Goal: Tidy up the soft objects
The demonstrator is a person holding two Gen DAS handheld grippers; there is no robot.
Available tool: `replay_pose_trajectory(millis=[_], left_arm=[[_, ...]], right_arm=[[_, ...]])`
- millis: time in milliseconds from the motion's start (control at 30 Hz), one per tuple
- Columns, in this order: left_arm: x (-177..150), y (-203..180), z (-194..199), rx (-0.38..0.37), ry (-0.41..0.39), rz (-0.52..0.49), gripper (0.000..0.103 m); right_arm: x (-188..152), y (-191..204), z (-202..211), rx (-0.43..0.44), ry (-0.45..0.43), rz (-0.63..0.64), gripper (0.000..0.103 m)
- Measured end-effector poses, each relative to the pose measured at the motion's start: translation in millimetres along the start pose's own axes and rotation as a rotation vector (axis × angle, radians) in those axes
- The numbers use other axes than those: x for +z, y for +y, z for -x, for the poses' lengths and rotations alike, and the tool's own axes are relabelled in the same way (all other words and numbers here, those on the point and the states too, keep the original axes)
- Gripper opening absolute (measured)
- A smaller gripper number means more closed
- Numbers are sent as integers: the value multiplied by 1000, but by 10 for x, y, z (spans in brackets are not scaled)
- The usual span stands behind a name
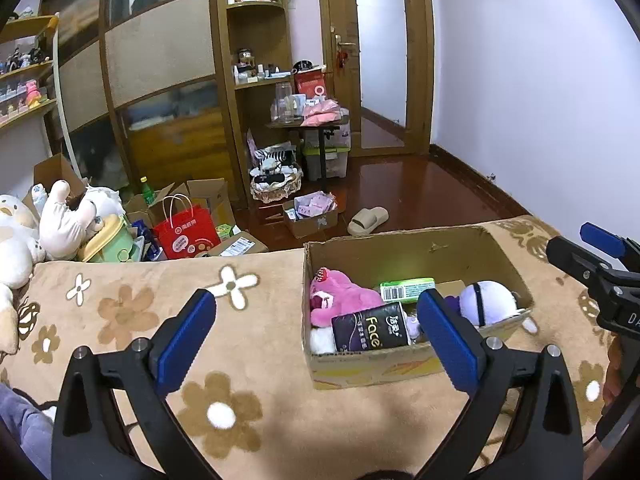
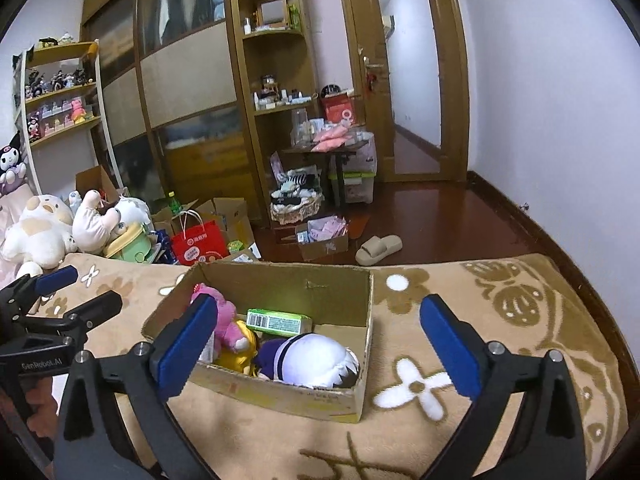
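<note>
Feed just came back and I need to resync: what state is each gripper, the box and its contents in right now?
left gripper: open, holding nothing
right gripper: open, holding nothing
cardboard box: open-topped, upright on the flowered blanket
pink plush: inside box, lying down
white and purple plush: inside box, lying on its side
black tissue pack: inside box, tilted
green pack: inside box, at the back wall
</note>
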State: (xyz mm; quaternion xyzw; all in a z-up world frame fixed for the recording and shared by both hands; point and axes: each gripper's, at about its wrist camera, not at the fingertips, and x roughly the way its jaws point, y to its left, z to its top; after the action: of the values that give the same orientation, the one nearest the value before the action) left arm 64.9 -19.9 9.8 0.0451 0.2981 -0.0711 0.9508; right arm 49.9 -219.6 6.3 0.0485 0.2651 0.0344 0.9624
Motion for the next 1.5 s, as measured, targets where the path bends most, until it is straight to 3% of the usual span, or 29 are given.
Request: replay_pose_trajectory(millis=[467,767,967,1500], left_arm=[[33,69,737,9,-93,-20,100],[-167,59,977,29,-130,-44,100],[-270,123,976,29,-166,3,100],[-402,91,607,6,-103,-17,100]], right_arm=[[-27,8,798,-50,-121,3,103],[-179,-14,1039,-53,-150,-11,103],[-318,-95,1025,-59,-162,-39,103],[-488,-77,706,-70,-111,-20,103]])
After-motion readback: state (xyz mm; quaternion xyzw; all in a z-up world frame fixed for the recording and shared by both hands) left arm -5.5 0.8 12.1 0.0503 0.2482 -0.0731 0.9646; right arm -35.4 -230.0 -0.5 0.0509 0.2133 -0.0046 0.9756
